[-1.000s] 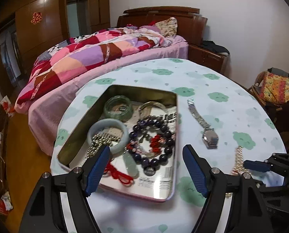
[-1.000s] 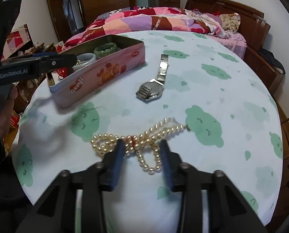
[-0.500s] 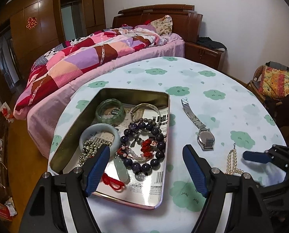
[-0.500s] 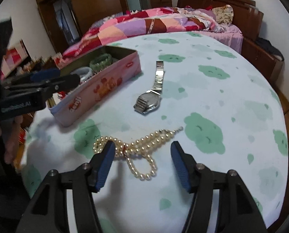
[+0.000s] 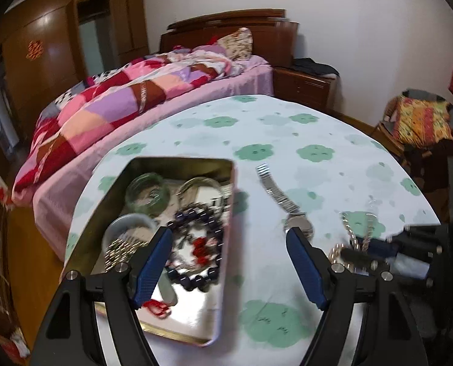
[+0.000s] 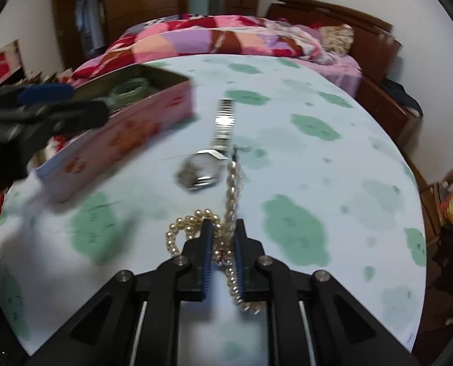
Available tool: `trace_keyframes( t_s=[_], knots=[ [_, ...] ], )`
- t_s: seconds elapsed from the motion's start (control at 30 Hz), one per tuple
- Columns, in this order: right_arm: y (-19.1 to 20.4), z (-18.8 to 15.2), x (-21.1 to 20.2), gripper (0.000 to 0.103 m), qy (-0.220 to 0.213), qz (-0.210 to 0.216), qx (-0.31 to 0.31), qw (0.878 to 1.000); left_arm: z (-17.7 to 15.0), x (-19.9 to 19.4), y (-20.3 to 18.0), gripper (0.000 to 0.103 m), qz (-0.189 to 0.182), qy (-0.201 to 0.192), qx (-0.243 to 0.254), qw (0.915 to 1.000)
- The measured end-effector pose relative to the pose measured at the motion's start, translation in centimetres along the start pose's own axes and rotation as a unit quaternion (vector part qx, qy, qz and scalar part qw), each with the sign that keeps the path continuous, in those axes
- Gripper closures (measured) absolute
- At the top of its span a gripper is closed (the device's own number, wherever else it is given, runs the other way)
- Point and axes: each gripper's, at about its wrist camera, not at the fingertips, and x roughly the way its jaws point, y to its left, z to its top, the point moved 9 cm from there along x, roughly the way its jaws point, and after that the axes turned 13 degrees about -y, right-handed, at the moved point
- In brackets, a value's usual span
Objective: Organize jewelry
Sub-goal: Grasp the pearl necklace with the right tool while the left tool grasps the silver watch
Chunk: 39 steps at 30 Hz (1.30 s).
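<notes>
My right gripper (image 6: 222,244) is shut on a pearl necklace (image 6: 233,192), whose strands hang and trail from between the blue pads; it also shows in the left wrist view (image 5: 350,238). A silver watch (image 6: 206,164) lies on the tablecloth just beyond it and shows in the left wrist view (image 5: 287,207). An open pink tin (image 6: 129,134) holds bangles and bead bracelets (image 5: 196,228). My left gripper (image 5: 229,262) is open and empty, held over the near right edge of the tin (image 5: 223,289).
The round table (image 5: 287,140) has a white cloth with green cloud prints. A bed with a patchwork quilt (image 5: 119,103) stands behind it. A chair with a colourful cushion (image 5: 421,119) is at the right. The table edge is close on the near side.
My right gripper opened wide half a second ago, then shut on the pearl necklace and lifted part of it. My left gripper drifted slightly right and stayed open.
</notes>
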Motion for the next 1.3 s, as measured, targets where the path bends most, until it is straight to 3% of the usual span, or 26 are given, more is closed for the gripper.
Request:
trace_keyframes(
  t_s=[0.3,0.43,0.53,0.77,0.8,0.87,1.03,1.3],
  knots=[
    [-4.7,0.7,-0.2,0.094,-0.020,-0.034,0.041,0.998,-0.3,2.7,-5.4,0.026,-0.051,0.026,0.034,0.9978],
    [-5.5,0.3,-0.3,0.094,-0.023,-0.034,0.055,0.998,-1.6,4.5,-6.6,0.027,-0.052,0.049,0.046,0.9964],
    [-5.5,0.3,-0.4,0.094,-0.027,-0.030,0.058,0.997,-2.1,5.7,-7.1,0.039,-0.052,0.063,0.053,0.9952],
    [-5.6,0.2,-0.3,0.094,-0.032,-0.022,0.061,0.997,-3.1,7.1,-6.8,0.042,-0.055,0.087,0.033,0.9941],
    [-5.6,0.2,-0.4,0.094,-0.032,-0.022,0.060,0.997,-3.1,7.1,-6.8,0.042,-0.056,0.087,0.033,0.9941],
    [-5.5,0.2,-0.5,0.094,-0.035,-0.020,0.060,0.997,-3.2,6.8,-7.3,0.066,-0.079,0.083,0.027,0.9931],
    [-5.1,0.6,-0.9,0.094,-0.042,-0.013,0.060,0.997,-3.4,5.7,-7.4,0.066,-0.084,0.079,0.034,0.9927],
    [-4.5,2.8,-3.0,0.095,-0.069,-0.007,0.056,0.996,-0.3,1.3,-6.2,0.066,-0.092,0.018,0.013,0.9955]
  ],
)
